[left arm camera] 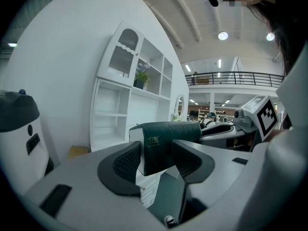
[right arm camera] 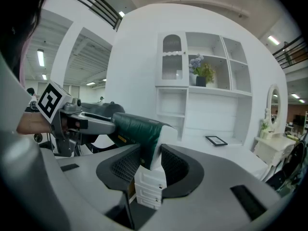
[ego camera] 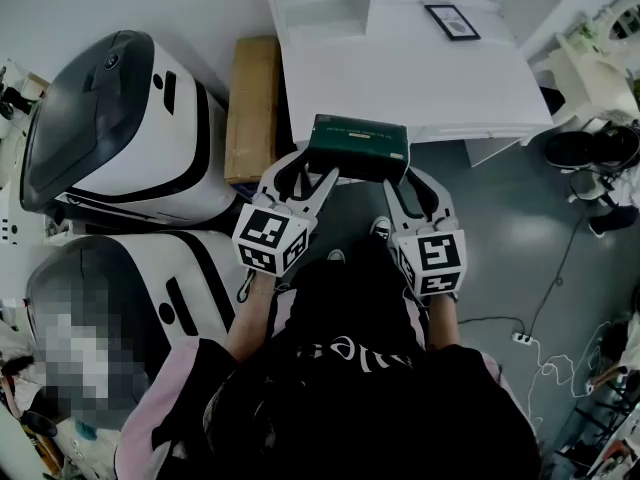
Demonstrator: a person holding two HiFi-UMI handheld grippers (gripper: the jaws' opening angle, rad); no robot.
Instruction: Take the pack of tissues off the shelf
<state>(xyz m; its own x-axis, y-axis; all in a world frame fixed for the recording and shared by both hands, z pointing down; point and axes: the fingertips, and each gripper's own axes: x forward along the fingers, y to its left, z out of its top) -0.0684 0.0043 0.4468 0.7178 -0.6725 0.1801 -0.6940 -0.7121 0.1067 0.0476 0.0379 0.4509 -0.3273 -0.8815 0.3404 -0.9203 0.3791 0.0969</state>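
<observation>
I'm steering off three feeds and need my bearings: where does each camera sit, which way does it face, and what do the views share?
Head view: on the person's head, looking steeply down on the pack of tissues before the white shelf unit; forearms, left hand-held gripper and right hand-held gripper show.
Left gripper view: rides that gripper, faces along its jaws, closed on one pack end, toward the shelf unit.
Right gripper view: likewise, from the other end.
Shared: each gripper view shows the other gripper; all show the pack.

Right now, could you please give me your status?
Shut on pack of tissues, one each end: left gripper, right gripper. Pack airborne, off shelf. Ahead: white desk.
</observation>
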